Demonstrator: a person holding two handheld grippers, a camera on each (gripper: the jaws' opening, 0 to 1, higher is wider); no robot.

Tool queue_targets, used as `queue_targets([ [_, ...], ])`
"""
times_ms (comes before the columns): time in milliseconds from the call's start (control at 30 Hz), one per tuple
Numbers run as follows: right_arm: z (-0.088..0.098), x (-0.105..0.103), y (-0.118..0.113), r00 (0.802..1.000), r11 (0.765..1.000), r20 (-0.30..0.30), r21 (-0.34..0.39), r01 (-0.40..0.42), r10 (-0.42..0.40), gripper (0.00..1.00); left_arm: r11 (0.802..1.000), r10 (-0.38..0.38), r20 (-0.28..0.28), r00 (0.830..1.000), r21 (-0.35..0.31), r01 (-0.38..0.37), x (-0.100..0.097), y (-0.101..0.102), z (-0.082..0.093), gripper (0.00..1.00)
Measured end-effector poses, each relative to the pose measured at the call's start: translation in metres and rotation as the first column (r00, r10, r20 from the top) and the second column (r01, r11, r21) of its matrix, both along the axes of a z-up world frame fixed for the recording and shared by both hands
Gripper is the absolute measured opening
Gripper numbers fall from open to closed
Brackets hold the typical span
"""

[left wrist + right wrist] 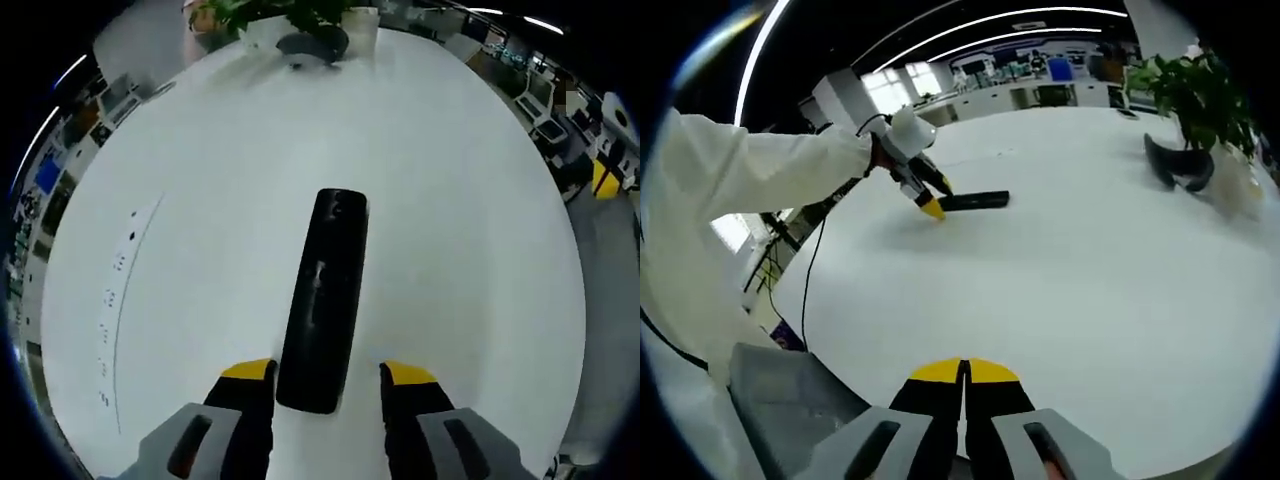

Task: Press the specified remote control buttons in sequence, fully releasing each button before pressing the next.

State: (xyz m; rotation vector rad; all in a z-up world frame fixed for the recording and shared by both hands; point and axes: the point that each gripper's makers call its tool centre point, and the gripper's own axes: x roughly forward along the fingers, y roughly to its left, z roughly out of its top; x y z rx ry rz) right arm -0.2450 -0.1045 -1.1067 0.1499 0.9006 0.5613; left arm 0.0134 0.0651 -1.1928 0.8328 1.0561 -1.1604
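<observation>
Black remote [322, 300] lies between left gripper's [325, 372] parted jaws; right gripper [963, 371] closed, empty.

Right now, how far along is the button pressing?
Nothing looks pressed yet. The remote lies flat on the table, its near end between the left gripper's open jaws. The right gripper, jaws shut, hangs well away from it. The whole pressing sequence seems left.

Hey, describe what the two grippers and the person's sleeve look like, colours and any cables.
Both grippers have grey bodies and black fingers capped with yellow tips: the left gripper and the right gripper. In the right gripper view, the person wears a loose white sleeve, and a thin black cable hangs from the left gripper.
</observation>
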Motion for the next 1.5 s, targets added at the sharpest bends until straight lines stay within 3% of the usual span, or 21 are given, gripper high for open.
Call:
queue_targets([
  [367,0.006,-0.003,0.002,1.000,1.000,0.007,0.023,0.017,-0.018,0.00,1.000,-0.002,0.021,1.000,0.005,0.002,-0.011,0.002,0.000,0.24],
  [567,0.009,-0.004,0.005,1.000,0.999,0.009,0.032,0.009,-0.009,0.00,1.000,0.006,0.033,0.999,-0.003,-0.006,-0.019,0.002,-0.001,0.24],
  [933,0.015,-0.014,0.010,1.000,1.000,0.027,0.015,-0.013,0.012,0.00,0.998,-0.061,0.039,0.997,0.012,0.061,-0.039,0.000,-0.002,0.24],
  [1500,0.024,-0.027,0.020,0.997,0.999,0.061,-0.001,-0.046,0.046,0.00,0.998,-0.057,0.036,0.998,-0.007,0.057,-0.078,-0.006,-0.004,0.24],
])
